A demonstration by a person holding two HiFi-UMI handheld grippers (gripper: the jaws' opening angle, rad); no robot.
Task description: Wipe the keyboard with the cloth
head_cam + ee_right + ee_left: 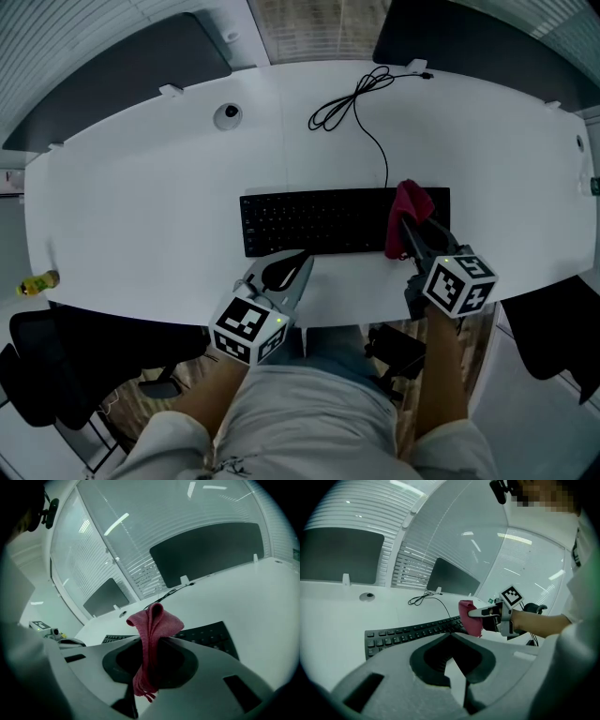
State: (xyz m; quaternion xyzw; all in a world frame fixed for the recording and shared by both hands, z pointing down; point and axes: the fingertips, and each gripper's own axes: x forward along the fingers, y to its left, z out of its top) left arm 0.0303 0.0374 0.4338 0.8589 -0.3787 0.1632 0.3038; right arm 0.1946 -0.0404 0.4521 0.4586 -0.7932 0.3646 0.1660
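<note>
R gripper [407, 223] pinching cloth [411, 199] (covers keyboard [319, 221] end), L gripper [303, 258] closed

Keyboard [319, 222] on table [141, 187]; cloth [410, 202] over its right end; cable [386, 169] behind

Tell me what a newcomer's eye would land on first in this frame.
The red cloth stands out most. It is pinched in the right gripper and held bunched over the right end of the black keyboard, the only colour on the white table. The left gripper is shut and empty, pointing at the keyboard's near edge.
</note>
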